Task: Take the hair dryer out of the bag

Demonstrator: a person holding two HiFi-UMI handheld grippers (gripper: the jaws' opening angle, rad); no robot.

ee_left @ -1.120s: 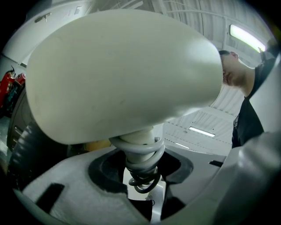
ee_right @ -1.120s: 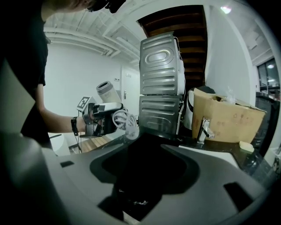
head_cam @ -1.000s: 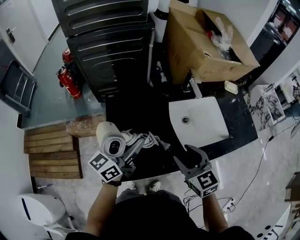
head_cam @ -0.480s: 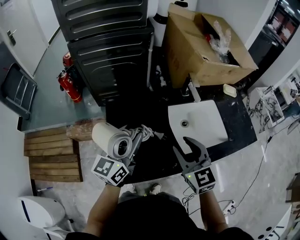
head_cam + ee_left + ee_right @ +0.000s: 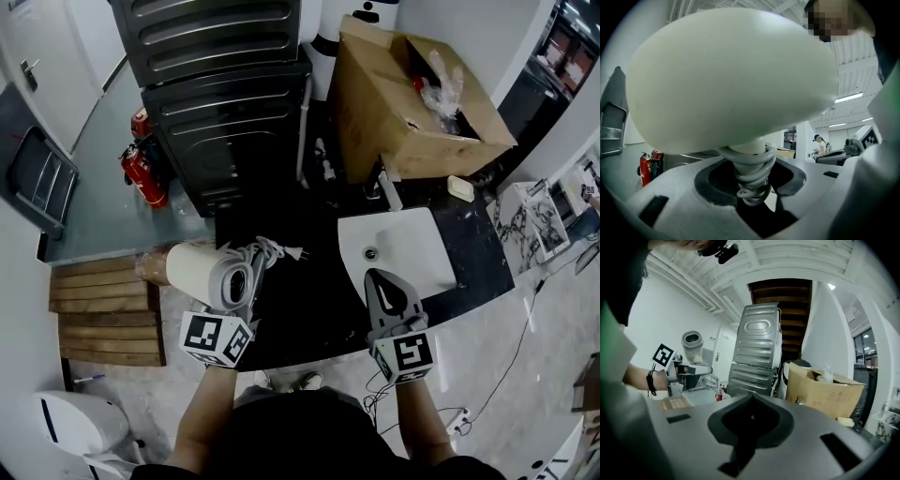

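Note:
A white hair dryer [image 5: 208,274] is held up over the black counter [image 5: 309,319], its barrel lying sideways toward the left. My left gripper [image 5: 246,298] is shut on its handle, around which the grey cord [image 5: 267,251] is coiled; the plug [image 5: 296,253] sticks out to the right. In the left gripper view the dryer's body [image 5: 736,75] fills the picture, with the cord-wrapped handle [image 5: 750,173] between the jaws of the left gripper [image 5: 752,190]. My right gripper [image 5: 375,278] is shut and empty, by the sink's left edge. The right gripper [image 5: 751,401] looks across at the dryer [image 5: 692,345]. No bag is visible.
A white sink [image 5: 417,267] is set into the counter at the right. Behind it stands an open cardboard box [image 5: 412,89]; stacked dark metal appliances [image 5: 225,94] stand at the back. A red fire extinguisher [image 5: 141,169] and wooden slats [image 5: 103,314] are on the floor at the left.
The left gripper rolled and shifted left, turning the dryer's barrel from facing the camera to lying sideways. The right gripper's jaws closed from wide open to shut, and it rose.

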